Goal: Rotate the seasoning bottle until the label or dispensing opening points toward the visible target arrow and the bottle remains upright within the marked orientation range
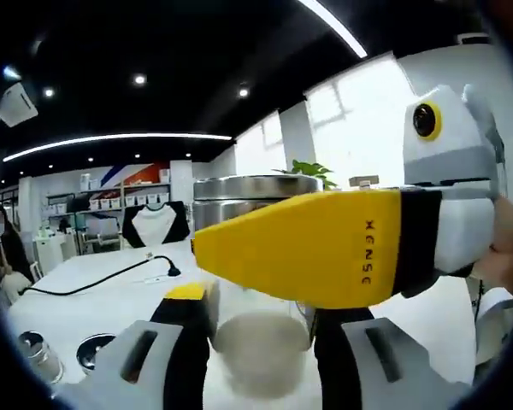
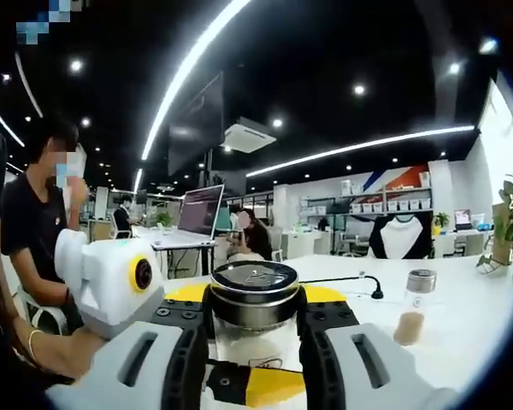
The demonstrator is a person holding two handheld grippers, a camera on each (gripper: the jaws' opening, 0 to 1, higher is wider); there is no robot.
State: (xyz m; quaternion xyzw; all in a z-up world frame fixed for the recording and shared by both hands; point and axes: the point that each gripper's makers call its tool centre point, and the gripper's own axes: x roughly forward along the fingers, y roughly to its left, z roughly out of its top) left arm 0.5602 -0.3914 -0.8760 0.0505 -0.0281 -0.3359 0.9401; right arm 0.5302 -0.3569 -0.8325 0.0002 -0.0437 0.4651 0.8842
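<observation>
right gripper [image 2: 255,342] clamped on seasoning bottle [image 2: 255,320] just below metal cap [image 2: 255,284], bottle upright, long axis vertical, dead ahead between jaws. left gripper [image 1: 258,342] closed around same bottle [image 1: 261,350] lower down (glass blurred, contact unclear). white table [image 2: 462,342] beneath. second bottle [image 2: 413,306] well apart. no target arrow visible.

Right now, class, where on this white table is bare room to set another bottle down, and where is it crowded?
Bare white table lies to the right around the small metal-capped glass bottle of brown powder, below the black cable. The middle is crowded: both grippers close on the metal-lidded glass seasoning bottle, right gripper, left gripper.
</observation>
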